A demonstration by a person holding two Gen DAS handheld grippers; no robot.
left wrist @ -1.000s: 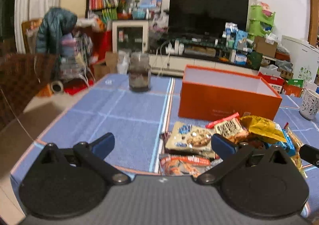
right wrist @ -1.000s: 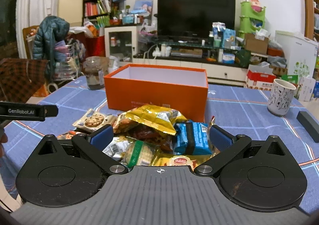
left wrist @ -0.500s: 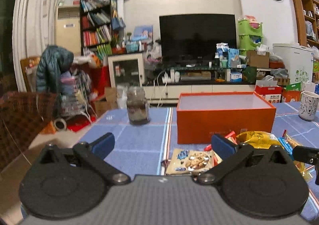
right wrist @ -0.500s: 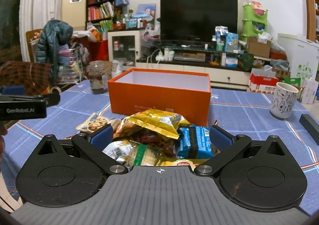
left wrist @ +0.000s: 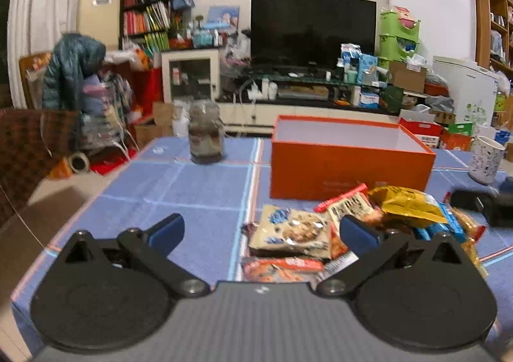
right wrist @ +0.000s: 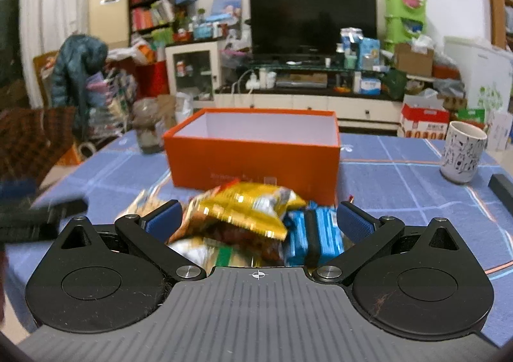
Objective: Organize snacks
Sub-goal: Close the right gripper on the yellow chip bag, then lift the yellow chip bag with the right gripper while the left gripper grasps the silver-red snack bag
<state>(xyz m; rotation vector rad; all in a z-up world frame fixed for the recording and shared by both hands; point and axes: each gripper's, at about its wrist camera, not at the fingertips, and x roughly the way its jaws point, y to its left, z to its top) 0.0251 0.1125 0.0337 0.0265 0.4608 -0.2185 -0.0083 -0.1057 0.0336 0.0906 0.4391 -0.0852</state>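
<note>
The left tool [left wrist: 261, 230] is hovering low over the near part of the table [left wrist: 198, 189], its blue-padded fingers [left wrist: 166, 229] spread wide and gripping nothing. A cookie packet [left wrist: 290, 232] is lying between those fingers, closer to the right one, at the left end of the snack pile. A red-striped wrapper [left wrist: 348, 201] is sitting just behind it, and an orange-red packet [left wrist: 282, 267] is lying below it, nearest the camera.

The right tool [right wrist: 258, 222] is also standing spread, empty, with its fingers on either side of the pile. A crumpled yellow bag [right wrist: 247, 209] is resting on top of the heap between them, blurred in this view. A blue packet [right wrist: 315, 233] is lying just beside the right finger, touching the yellow bag's edge. Other wrappers beneath are too blurred to name.

The orange box [right wrist: 253, 150] is sitting open and upright just behind the pile, toward the middle of the table, its pale inside showing nothing in it. A glass jar [left wrist: 205, 137] is standing near the far left edge, well apart from the snacks. A patterned mug [right wrist: 463, 152] is standing near the far right edge, and a dark bar [right wrist: 501, 190] is lying at the right edge.
</note>
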